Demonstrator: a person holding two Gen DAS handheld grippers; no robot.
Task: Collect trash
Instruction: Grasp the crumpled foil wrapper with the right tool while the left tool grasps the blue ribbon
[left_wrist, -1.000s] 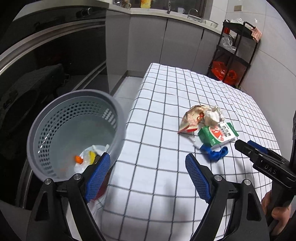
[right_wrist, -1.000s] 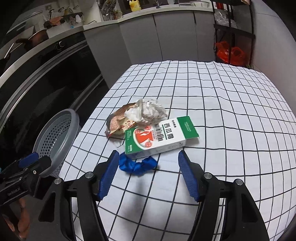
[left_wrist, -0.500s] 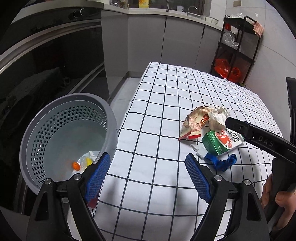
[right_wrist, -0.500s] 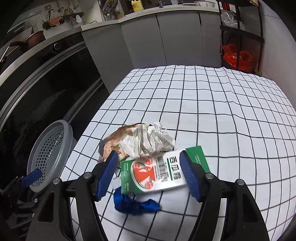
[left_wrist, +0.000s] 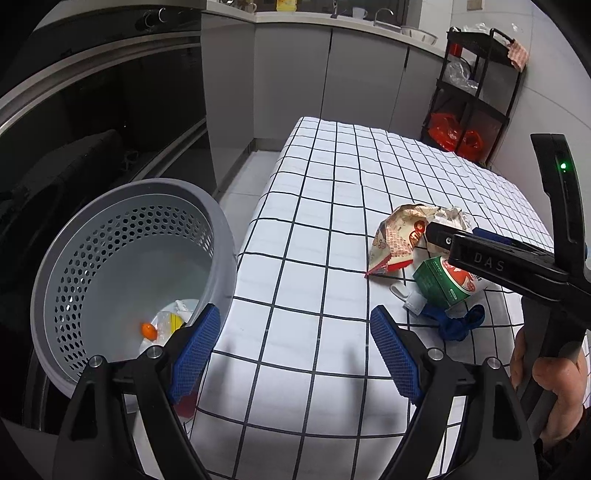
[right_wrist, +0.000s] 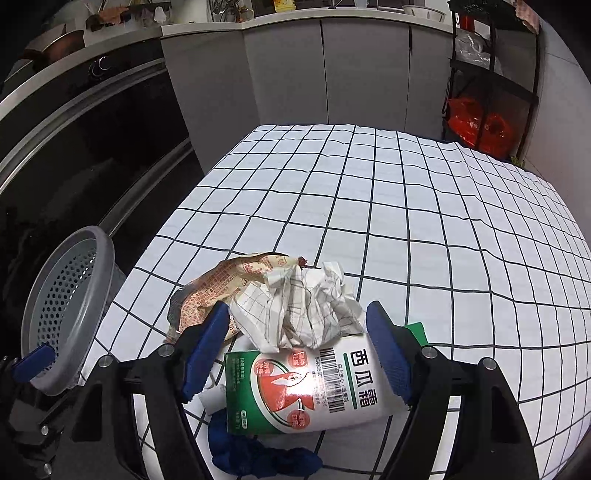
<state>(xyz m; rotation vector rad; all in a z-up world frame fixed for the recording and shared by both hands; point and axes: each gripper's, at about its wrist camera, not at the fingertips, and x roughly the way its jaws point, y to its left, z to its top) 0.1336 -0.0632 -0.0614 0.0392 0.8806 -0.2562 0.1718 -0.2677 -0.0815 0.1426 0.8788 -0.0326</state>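
- Setting: a kitchen with grey cabinets, a dark oven front and a black shelf rack; the work surface was a table under a white checked cloth (right_wrist: 424, 206)
- Bin: grey perforated basket (left_wrist: 122, 273) stood off the table's left edge, a few scraps already lying at its bottom
- Left gripper (left_wrist: 295, 350): I had it hanging over the near edge of the cloth beside the basket, jaws spread, nothing between them
- Right gripper (right_wrist: 295, 350): jaws had just been opening and stood apart, straddling the pile without pressing on it
- Item, crumpled paper ball (right_wrist: 303, 306): between the right pads, resting on the carton's far end; I judged it feather-light, springy, best pinched across its bulk
- Item, green-and-white carton (right_wrist: 310, 391): lying flat; likely light, stiff but crushable, glossy; take it across the narrow sides
- Item, snack wrapper (right_wrist: 221, 288): limp, slippery film; grip a fold
- Item, blue scrap (right_wrist: 258, 458): soft, nearest me, partly under the carton
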